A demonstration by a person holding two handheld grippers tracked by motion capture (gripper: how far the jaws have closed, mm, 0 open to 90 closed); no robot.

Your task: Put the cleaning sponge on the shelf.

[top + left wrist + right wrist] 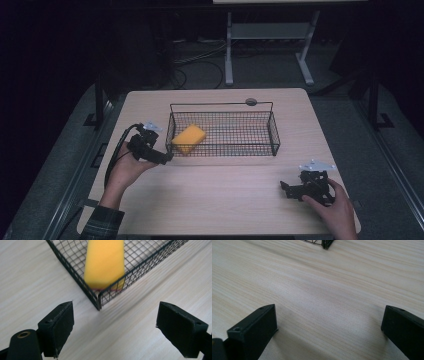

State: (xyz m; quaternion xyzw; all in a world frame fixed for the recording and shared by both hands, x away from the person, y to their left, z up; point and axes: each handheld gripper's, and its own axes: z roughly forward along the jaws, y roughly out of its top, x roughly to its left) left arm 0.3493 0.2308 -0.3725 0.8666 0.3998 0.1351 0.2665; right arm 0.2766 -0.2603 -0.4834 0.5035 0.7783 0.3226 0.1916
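So, left tool [165,156] first: jaws spread wide, nothing between them, hovering just outside the near-left corner of the wire basket [274,132]. In the left gripper view the two black pads [60,325] frame that corner, w/ the yellow sponge [105,262] lying right behind the mesh, tilted w/ one end up against the corner wall. Tool is apart from the sponge, not touching the basket as far as I can tell. My guess why it sits there: that's the closest approach to the sponge, and the wide spread suits a thing that broad.

Right tool [289,190] is also spread and empty, low over bare desk [317,290] near the front-right edge, well apart from the basket; looks parked so it stays out of the way. Basket is mid-desk, sponge at its left end, the rest of it bare mesh. Beyond the desk, dark floor w/ cables and a white stand.
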